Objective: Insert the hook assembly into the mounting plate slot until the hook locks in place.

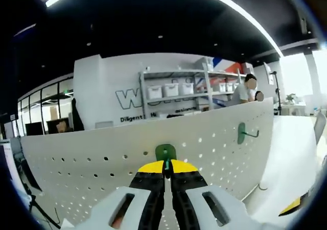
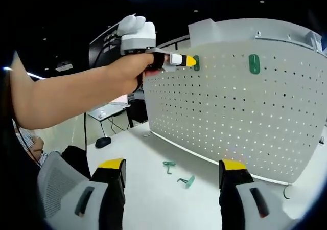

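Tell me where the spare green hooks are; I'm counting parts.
In the right gripper view, two spare green hooks lie on the white table below the pegboard.

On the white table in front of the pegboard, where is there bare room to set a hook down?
The table is bare between the right gripper jaws and the pegboard base, except where two loose green hooks lie mid-table. Left of them, toward the black mouse, is free.

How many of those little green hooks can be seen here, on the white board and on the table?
Green plastic hooks on the white perforated board: 2
Green plastic hooks lying on the white table: 2
Total: 4
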`<state>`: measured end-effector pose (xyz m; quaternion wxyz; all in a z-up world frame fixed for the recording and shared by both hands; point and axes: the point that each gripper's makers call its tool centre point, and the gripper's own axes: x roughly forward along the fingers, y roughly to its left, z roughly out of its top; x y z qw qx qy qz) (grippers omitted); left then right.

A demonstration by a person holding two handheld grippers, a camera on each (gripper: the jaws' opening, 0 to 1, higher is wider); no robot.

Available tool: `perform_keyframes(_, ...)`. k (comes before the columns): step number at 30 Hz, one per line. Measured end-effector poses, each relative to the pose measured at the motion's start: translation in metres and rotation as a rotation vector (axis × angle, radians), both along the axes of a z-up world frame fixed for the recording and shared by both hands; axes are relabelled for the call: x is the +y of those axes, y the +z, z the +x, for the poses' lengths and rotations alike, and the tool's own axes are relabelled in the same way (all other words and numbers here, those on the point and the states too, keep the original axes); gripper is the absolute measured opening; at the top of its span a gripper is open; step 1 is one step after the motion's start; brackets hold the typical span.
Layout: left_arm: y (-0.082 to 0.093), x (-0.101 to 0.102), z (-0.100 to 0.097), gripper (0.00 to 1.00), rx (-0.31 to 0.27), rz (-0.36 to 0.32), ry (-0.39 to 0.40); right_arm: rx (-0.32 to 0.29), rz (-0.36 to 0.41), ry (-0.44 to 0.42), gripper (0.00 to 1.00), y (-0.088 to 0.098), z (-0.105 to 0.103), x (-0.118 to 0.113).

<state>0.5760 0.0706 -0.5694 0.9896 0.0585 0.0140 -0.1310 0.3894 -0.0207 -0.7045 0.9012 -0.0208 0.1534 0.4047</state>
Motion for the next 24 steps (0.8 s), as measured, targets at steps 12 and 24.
perform_keyframes(12, 0.001, -0.002, 0.004, 0.03, -0.064, 0.097, 0.084, 0.006, -0.004, -0.008, 0.73, -0.003, -0.001, -0.006)
perform_keyframes(24, -0.005, -0.003, 0.011, 0.04, -0.095, 0.313, 0.138, 0.017, -0.005, -0.009, 0.73, -0.007, -0.001, -0.006)
